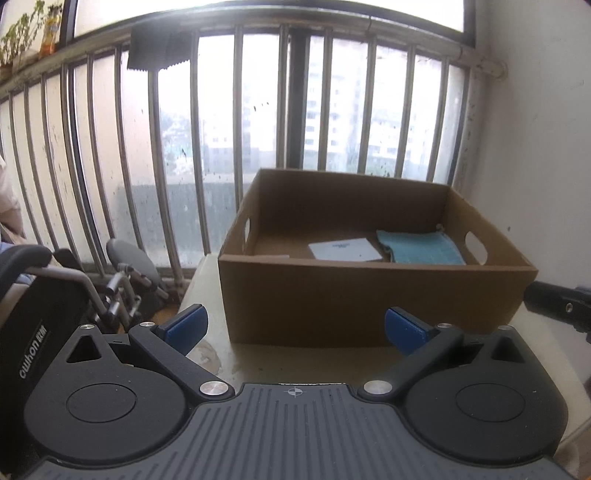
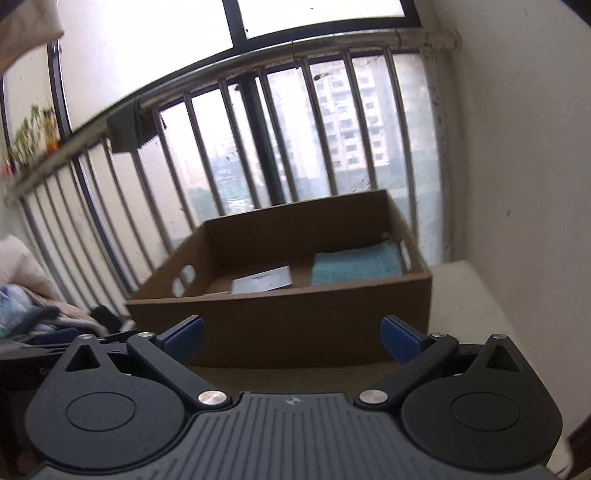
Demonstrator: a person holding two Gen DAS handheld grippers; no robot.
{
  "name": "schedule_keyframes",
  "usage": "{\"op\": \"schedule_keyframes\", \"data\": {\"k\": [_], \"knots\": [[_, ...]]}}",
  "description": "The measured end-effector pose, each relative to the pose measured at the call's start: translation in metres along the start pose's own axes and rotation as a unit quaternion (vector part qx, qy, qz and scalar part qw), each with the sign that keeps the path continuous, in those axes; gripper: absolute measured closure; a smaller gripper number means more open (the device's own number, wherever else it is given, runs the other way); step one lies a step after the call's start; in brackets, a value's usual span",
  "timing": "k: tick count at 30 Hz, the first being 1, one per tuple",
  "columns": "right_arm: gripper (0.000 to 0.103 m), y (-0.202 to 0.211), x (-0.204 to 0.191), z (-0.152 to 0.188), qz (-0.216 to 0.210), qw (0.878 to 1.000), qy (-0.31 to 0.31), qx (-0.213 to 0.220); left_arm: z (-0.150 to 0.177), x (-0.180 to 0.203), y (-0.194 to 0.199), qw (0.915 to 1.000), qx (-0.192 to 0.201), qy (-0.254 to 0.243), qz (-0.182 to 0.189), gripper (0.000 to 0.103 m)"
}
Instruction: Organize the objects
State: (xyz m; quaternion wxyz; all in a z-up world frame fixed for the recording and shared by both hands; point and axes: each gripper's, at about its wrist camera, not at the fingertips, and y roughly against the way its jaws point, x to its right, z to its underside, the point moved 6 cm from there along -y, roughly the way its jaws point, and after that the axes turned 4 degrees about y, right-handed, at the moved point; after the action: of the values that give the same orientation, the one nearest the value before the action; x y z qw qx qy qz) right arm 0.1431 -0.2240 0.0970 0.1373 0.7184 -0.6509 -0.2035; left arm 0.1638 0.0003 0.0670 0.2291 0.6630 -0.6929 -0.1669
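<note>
An open brown corrugated cardboard box (image 1: 369, 299) with oval handle cut-outs in its side walls stands on a pale worktop (image 1: 207, 280), in the corner where a white plastered wall (image 1: 535, 147) meets a grey metal railing of upright bars (image 1: 162, 177) backed by spotted glass. On the floor of the box lie a flat white card or booklet with small dark print (image 1: 345, 249) and, just to its right and close against the right wall of the box, a folded light-blue cloth (image 1: 421, 246); whether the two touch cannot be told. The rest of the box floor that shows is bare cardboard.

The left gripper (image 1: 295, 326) is held in front of the near wall of the box, its blue-padded fingers (image 1: 186, 325) spread wide with nothing between them. The right gripper (image 2: 291, 338) hangs before the same near wall, seen from slightly to the right of the box, its blue pads (image 2: 400, 341) likewise wide apart and empty. In the left wrist view a black part of the other tool (image 1: 557, 304) juts in just right of the box.

Left of the box, below worktop level, stand a black wheelchair with padded armrests (image 1: 55, 295) and some pale fabric (image 2: 22, 266). A dark grey cloth (image 1: 159, 51) hangs over the top rail of the railing, up and left of the box, and farther left along the rail sit a green potted plant (image 1: 18, 40) and an orange packet (image 1: 50, 31). Tall buildings (image 2: 351, 122) show through the glass behind the box
</note>
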Motion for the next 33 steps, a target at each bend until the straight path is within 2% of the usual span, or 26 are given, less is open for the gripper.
{"op": "schedule_keyframes", "data": {"k": [4, 7, 17, 33], "knots": [[0.0, -0.006, -0.009, -0.004, 0.038, 0.998, 0.045, 0.012, -0.001, 0.001, -0.012, 0.9998, -0.018, 0.002, 0.004, 0.0], [0.0, -0.014, -0.014, -0.007, 0.048, 0.997, 0.061, 0.009, -0.004, 0.005, -0.017, 0.9998, -0.019, -0.002, 0.009, 0.0], [0.0, -0.042, -0.014, -0.014, 0.038, 0.998, 0.053, -0.018, -0.016, 0.012, -0.029, 0.9995, -0.013, -0.004, 0.027, 0.0], [0.0, -0.065, -0.009, -0.017, 0.032, 0.998, 0.049, -0.033, -0.022, 0.015, -0.042, 0.9995, -0.017, -0.009, 0.026, 0.0]]}}
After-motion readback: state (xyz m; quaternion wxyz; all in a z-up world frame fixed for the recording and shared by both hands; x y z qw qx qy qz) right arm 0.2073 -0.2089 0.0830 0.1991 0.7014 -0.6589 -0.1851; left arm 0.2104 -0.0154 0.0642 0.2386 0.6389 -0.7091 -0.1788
